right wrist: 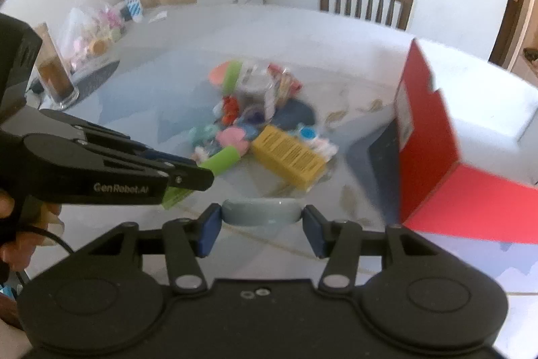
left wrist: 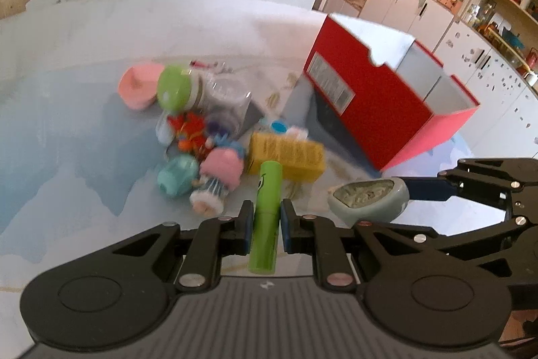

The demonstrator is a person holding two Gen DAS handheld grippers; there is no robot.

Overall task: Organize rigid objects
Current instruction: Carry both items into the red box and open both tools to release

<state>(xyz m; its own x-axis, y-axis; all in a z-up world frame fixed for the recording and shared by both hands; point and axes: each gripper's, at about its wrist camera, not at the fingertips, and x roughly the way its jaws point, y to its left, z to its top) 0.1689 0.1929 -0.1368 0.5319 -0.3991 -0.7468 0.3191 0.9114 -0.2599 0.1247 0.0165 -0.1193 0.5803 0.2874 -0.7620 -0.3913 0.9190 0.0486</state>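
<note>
Left wrist view: the left gripper (left wrist: 265, 224) is clenched on a green tube (left wrist: 267, 214). The tube's long axis runs along the fingers, its far end reaching toward a yellow box (left wrist: 289, 155) and a heap of small toys (left wrist: 201, 140) on the table (left wrist: 67, 123). To the right, the right gripper (left wrist: 417, 190) holds a grey-blue dish (left wrist: 368, 197) by its rim; the dish is tipped, so its inside faces this camera.

Right wrist view: the right gripper (right wrist: 262, 224) has its pads pressed on both ends of the dish (right wrist: 260, 212), grasping it across its width. The left gripper (right wrist: 201, 172) comes in from the left with the tube (right wrist: 220, 162) sticking out beyond its tips.

A red box (left wrist: 386, 103) with open compartments on top stands on the table to the right of the heap. It lies ahead and to the right of both grippers, and the right gripper appears the nearer of the two. Judging by the task, both held things likely belong in that box, so the dish probably has the shorter path. The tube would need to cross further right and go in end first.
</note>
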